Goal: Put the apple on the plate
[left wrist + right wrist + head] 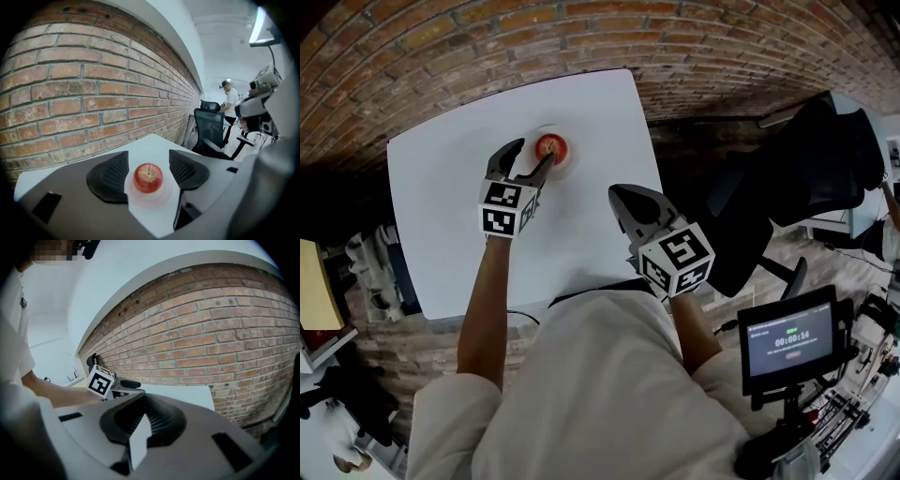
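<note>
A red apple [551, 146] stands upright on a small white plate [573, 160] toward the far side of the white table [441, 225]. My left gripper [532, 155] is open just in front of it. In the left gripper view the apple [148, 177] shows on the plate [151, 200] between the jaws of the left gripper [147, 157], with a gap on each side. My right gripper [623, 197] hangs over the table's near right part, shut with nothing in it. In its own view the right gripper [143, 416] shows its jaws closed together, and the left gripper's marker cube [99, 383] is at the left.
A brick wall [609, 37] runs behind the table. A black office chair [806, 178] stands to the right, and a small screen [787, 339] on a stand is nearer. In the left gripper view a person [229, 101] stands far off behind another chair [208, 129].
</note>
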A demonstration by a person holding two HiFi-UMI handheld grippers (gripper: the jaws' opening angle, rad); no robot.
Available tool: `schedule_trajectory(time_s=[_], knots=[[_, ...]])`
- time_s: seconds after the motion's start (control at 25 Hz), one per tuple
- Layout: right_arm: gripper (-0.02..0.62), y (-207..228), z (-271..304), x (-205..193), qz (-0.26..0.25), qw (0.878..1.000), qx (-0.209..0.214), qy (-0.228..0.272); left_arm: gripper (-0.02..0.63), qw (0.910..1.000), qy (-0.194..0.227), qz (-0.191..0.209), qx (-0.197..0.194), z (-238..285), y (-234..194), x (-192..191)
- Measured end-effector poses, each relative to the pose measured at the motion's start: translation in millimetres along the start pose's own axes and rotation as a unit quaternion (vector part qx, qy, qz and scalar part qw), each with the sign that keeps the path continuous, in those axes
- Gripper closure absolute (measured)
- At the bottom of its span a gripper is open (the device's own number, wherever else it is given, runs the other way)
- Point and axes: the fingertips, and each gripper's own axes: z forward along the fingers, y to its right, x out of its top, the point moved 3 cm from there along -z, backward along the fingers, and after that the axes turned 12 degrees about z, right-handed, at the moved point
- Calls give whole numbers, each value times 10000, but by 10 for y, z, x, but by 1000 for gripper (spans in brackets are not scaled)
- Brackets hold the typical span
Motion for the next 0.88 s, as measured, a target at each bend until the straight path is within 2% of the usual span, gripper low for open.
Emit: schedule_trajectory(time_s=[0.36,0.56,0.76,0.88], knots=[[592,-182,-10,264,-160,9994,180,266,385,9992,367,-155,-37,-402,101,290],[592,-328,-44,418,-310,9981,317,438,411,9980,608,88,119,-664,131,459],[592,-462,-115,572,-489,9960,419,613,446,9956,864,-93,338,-964,97,628],[593,-537,-154,653,-530,9950,493,689,446,9938,1035,-32,396,-1143,118,745]])
